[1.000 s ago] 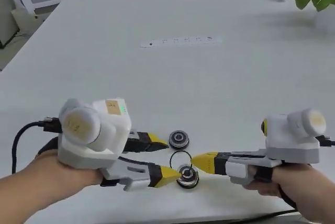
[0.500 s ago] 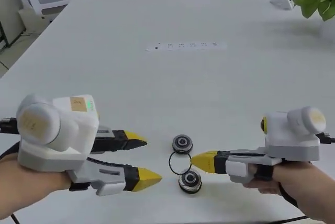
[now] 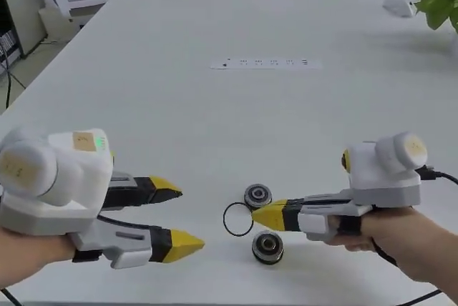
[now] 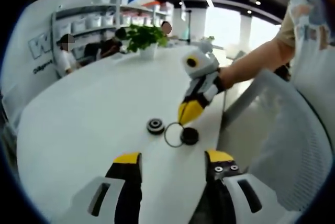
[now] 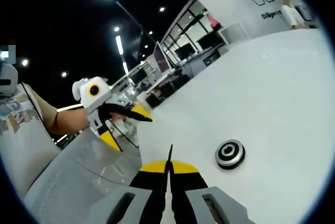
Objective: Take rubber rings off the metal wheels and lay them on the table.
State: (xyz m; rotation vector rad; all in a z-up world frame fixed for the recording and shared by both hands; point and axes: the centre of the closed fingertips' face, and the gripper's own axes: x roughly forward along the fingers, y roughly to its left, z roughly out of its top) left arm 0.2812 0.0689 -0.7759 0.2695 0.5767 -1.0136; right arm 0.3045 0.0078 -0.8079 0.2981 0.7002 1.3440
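R gripper (image 3: 259,215) jaws pinch near rim of thin rubber ring (image 3: 224,220), prob. light & floppy; L gripper (image 3: 189,218) jaws apart.

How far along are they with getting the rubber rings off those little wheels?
Done: one rubber ring is off, between the far wheel and the near wheel. In hand: the right gripper is shut on that ring's edge and has not let go; the left gripper is open, off to the side. Left: release the ring on the table. Whether either wheel carries another ring is too small to tell.
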